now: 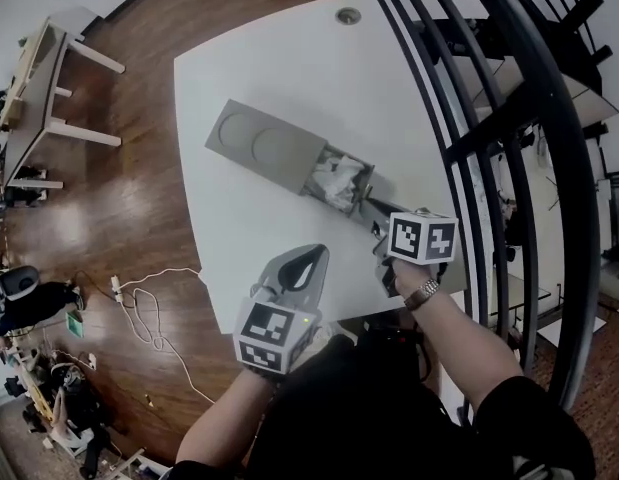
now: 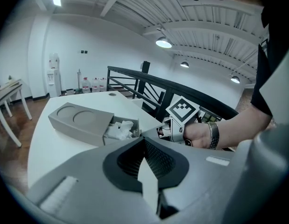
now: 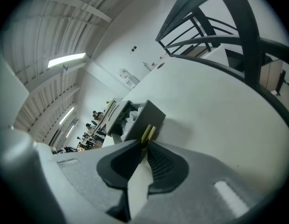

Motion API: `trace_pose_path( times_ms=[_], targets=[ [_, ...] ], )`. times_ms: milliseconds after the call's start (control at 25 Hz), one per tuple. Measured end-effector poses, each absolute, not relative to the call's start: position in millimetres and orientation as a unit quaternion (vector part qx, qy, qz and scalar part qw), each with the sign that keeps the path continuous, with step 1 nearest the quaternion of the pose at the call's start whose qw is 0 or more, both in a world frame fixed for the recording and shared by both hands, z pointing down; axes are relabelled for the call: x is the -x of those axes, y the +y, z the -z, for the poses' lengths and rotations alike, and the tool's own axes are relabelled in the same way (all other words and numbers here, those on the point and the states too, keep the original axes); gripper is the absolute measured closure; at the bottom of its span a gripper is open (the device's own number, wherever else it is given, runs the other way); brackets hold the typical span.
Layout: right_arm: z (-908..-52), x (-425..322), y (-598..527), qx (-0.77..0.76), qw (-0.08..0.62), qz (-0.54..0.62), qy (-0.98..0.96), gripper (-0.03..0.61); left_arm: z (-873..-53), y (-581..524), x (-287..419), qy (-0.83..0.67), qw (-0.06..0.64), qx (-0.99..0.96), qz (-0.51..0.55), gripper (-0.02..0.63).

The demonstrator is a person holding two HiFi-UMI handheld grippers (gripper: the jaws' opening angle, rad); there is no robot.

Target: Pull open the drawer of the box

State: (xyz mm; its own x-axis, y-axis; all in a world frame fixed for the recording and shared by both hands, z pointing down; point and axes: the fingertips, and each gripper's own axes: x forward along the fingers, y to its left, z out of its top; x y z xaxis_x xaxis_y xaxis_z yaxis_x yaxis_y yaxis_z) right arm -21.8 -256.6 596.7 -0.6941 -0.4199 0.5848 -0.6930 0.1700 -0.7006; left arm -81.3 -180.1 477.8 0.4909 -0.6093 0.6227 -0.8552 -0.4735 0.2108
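My right gripper (image 3: 145, 143) is pinched shut on the small gold handle (image 3: 148, 132) of the grey drawer (image 1: 341, 180), half out of the flat grey box (image 1: 261, 144) on the white surface (image 1: 289, 58) — I'd pull straight and slow, left gripper (image 2: 144, 143) closed, empty.

Brown wooden floor (image 1: 159, 188) and wooden desk (image 1: 34, 88) at left; white table (image 1: 289, 58) at centre; black railing (image 1: 567, 168) at right; white walls (image 2: 88, 45), ceiling lamps (image 2: 164, 43) overhead

Head view looks steeply down; both gripper views share the box (image 1: 264, 148).
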Motion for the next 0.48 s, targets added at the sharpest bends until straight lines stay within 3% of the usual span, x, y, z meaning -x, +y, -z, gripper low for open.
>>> trace_pose_path(
  times_ms=[480],
  targets=[
    [-596,-5,-246,-0.397,0.121,-0.524,-0.744,0.554,-475,-180,61,-0.412,0.246,-0.843,-0.244,0.6]
  ],
)
